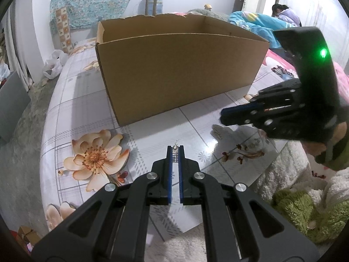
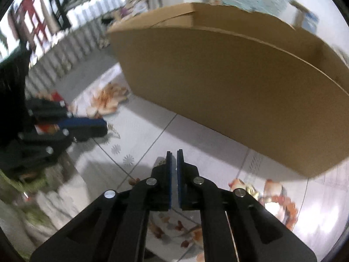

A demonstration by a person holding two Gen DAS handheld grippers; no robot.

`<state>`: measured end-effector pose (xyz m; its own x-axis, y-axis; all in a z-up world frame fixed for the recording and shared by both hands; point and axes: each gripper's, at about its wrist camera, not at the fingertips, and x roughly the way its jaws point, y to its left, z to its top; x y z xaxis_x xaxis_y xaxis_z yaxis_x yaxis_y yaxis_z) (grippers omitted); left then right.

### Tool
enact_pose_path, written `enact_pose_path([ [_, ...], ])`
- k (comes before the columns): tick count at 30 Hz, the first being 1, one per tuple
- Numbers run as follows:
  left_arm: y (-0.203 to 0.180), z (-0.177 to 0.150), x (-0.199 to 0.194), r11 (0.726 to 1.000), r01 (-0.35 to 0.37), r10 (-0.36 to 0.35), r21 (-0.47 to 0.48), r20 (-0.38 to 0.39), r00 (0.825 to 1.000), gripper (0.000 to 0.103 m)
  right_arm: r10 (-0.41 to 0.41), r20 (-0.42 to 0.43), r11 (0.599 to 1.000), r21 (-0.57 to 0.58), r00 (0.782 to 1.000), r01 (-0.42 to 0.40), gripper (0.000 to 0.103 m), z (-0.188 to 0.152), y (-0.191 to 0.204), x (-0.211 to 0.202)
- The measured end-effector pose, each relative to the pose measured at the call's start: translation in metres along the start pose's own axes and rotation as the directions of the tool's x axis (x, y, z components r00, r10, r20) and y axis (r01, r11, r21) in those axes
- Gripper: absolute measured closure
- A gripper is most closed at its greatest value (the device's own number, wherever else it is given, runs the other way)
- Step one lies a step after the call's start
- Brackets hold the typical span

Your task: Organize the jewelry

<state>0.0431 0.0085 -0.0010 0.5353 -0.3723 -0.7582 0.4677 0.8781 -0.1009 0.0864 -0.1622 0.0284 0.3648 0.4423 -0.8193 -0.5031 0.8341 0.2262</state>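
The left gripper (image 1: 175, 150) has its blue-padded jaws pinching a small silver chain (image 1: 175, 152), held between the fingertips above the flowered table cover (image 1: 152, 144), just in front of the near wall of the open cardboard box (image 1: 178, 69). The right gripper (image 2: 174, 155), seen in its own blurred view, has its jaws drawn nearly together with a thin gap; whether anything sits between them cannot be told. It hangs over the same cover, near the box's front right corner. A fluffy white and green cloth (image 1: 305, 214) lies at the cover's near right edge
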Motion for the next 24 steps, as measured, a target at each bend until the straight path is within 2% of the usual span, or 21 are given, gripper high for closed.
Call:
enact_pose_path([
  [2,0.001,0.000,0.000,1.000,0.002,-0.002,-0.001,0.003,1.000,0.099,0.020,0.013,0.999,0.044,1.000,-0.020,0.077,-0.005,-0.002,-0.008],
  [4,0.001,0.000,0.000,1.000,0.004,-0.004,-0.001,0.004,1.000,0.099,0.012,0.021,1.000,0.027,1.000,-0.013,0.070,-0.009,0.006,-0.008],
  [11,0.002,-0.001,0.000,1.000,0.006,-0.006,0.000,0.005,1.000,0.099,-0.047,0.009,0.997,-0.056,0.999,0.047,0.069,-0.010,0.026,0.013],
  [12,0.002,-0.001,0.000,1.000,0.004,-0.004,0.000,0.005,1.000,0.099,-0.054,0.011,0.997,-0.062,0.998,0.054,0.070,-0.009,0.027,0.015],
  [15,0.002,-0.001,-0.001,1.000,0.006,-0.006,-0.001,0.005,1.000,0.099,-0.091,0.014,0.992,-0.088,0.996,0.092,0.081,-0.006,0.032,0.019],
  [17,0.002,-0.001,-0.001,1.000,0.007,-0.007,-0.001,0.005,1.000,0.099,-0.084,0.010,0.992,-0.093,0.996,0.084,0.089,-0.005,0.033,0.020],
  [21,0.002,-0.001,-0.001,1.000,0.006,-0.006,-0.001,0.005,1.000,0.099,-0.082,-0.002,0.992,-0.100,0.997,0.082,0.097,-0.006,0.033,0.014],
  [24,0.002,-0.001,-0.001,1.000,0.006,-0.006,-0.001,0.004,1.000,0.099,-0.079,-0.016,0.993,-0.093,0.997,0.077,0.099,-0.006,0.031,0.010],
])
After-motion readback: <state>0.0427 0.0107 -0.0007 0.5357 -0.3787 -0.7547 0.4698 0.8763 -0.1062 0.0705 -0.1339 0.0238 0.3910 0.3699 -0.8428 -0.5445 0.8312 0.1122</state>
